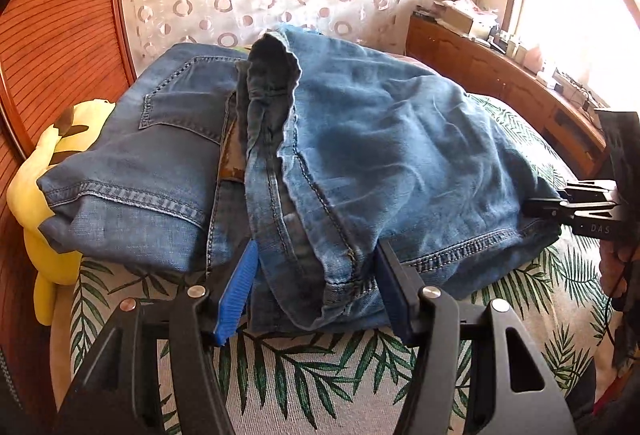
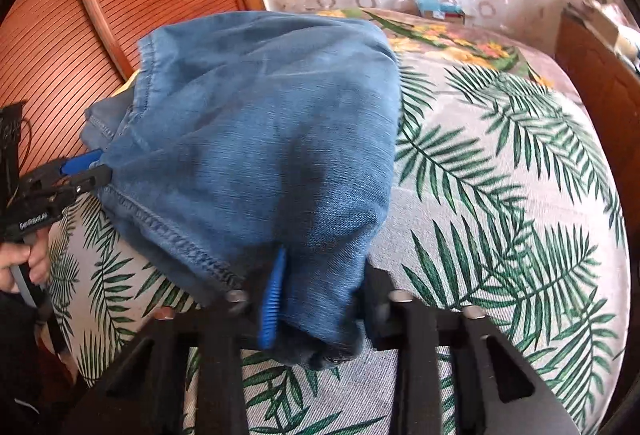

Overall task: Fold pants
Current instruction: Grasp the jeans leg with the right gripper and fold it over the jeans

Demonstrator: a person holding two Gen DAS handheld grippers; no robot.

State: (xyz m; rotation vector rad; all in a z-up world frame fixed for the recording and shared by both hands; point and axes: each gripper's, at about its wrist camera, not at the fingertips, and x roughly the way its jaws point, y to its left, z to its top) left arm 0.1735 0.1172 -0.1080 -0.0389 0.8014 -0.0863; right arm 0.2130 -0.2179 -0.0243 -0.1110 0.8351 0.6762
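Left wrist view shows the folded blue denim pants (image 1: 304, 159) lying in a thick bundle on the palm-leaf printed bedspread (image 1: 320, 367), with a back pocket facing up on the left and a hemmed leg end turned over along the middle. The left gripper (image 1: 316, 291) stands at the near edge of the bundle, its blue ribbed pad (image 1: 236, 291) on one side and a dark pad on the other, and a rolled hem of denim fills the gap between them; the pads look to be pressing on that fabric. At the right edge of the same view the right gripper (image 1: 560, 205) meets the far right corner of the pants. A yellow plush toy (image 1: 44, 195) lies at the left, partly under the denim, beside a slatted wooden panel (image 1: 60, 35).

From the right wrist view, the right gripper (image 2: 320, 295) has a bunched fold of the pants (image 2: 260, 139) pinched narrowly between its fingers. The left gripper (image 2: 94, 171) shows at the left edge, clamped on a seam, with a person's hand (image 2: 24, 263) on its handle.
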